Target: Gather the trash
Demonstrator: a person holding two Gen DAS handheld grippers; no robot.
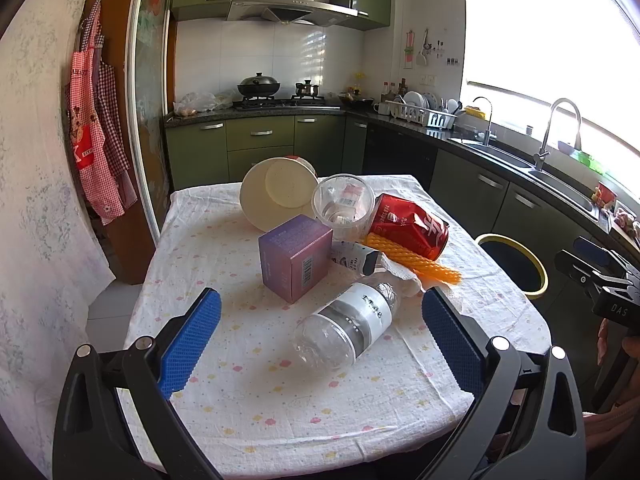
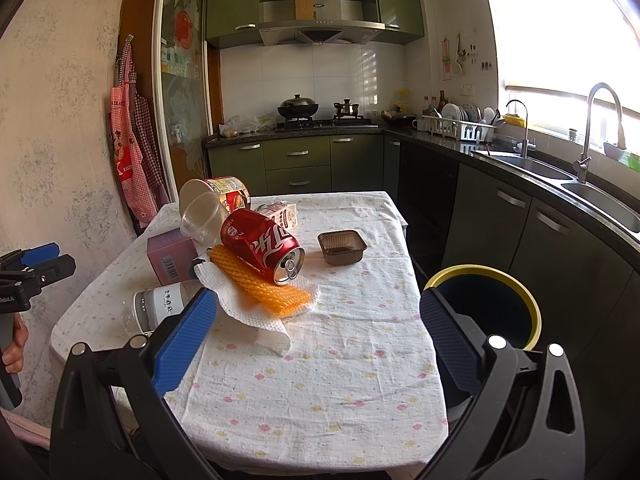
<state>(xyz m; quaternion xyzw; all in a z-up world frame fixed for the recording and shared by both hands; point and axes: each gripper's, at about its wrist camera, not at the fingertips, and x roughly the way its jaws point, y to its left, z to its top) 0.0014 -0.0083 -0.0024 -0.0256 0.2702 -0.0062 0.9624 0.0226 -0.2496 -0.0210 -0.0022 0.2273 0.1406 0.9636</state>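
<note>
The trash bin (image 2: 528,300) with the yellow rim stands on the floor just beside the table (image 2: 340,380); its inside looks dark and I cannot tell if something is in it. On the table the trash lies in one heap: a paper bowl (image 1: 272,192) on its side, a clear plastic cup (image 1: 344,204), a red can (image 2: 260,244), a purple box (image 1: 294,260), an orange wavy strip (image 2: 260,286) on a paper towel (image 2: 256,320), and a clear bottle (image 1: 348,320). A small brown tray (image 2: 342,246) stands apart and looks empty. The left gripper (image 1: 320,340) is spread wide above the bottle, holding nothing. The right gripper (image 2: 316,344) is also spread wide and empty.
</note>
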